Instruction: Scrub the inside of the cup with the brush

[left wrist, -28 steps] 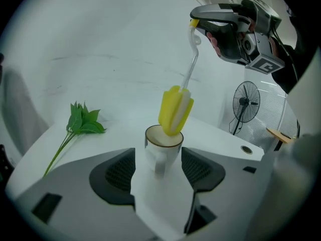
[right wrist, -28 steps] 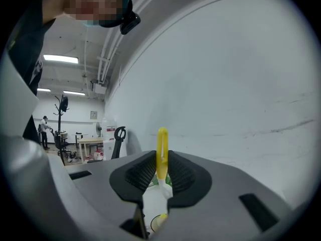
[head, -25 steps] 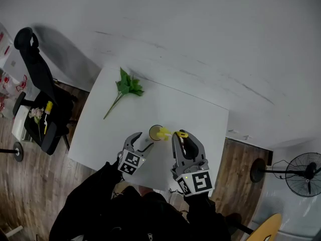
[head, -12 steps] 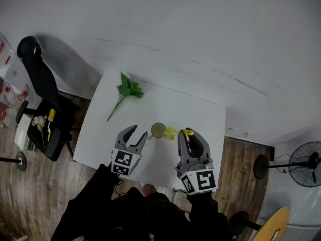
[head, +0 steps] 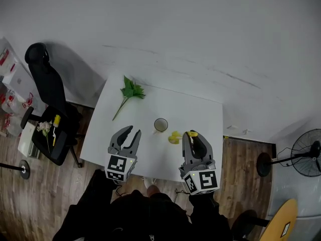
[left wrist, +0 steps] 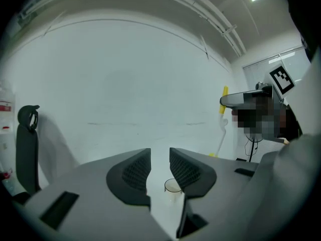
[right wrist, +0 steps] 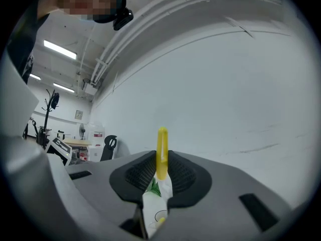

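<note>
A small clear cup (head: 160, 125) stands upright and alone on the white table (head: 200, 109). My left gripper (head: 131, 132) hovers near the front edge, left of and short of the cup. Its jaws have just been closing to a narrow gap and hold nothing. In the left gripper view the cup (left wrist: 172, 186) shows through that gap between the left gripper's (left wrist: 159, 167) pads. My right gripper (head: 192, 135) is shut on the yellow brush (head: 174, 137), whose head hangs over the table right of the cup. In the right gripper view the brush handle (right wrist: 161, 152) stands upright between the pads.
A green leafy sprig (head: 131, 91) lies at the table's far left. A black office chair (head: 47, 94) stands left of the table and a floor fan (head: 306, 159) at the right. White wall lies beyond the table.
Both grippers have drawn back from the cup toward the front edge and risen. The left one has let go of the cup and narrowed its jaws. The brush has come out of the cup.
</note>
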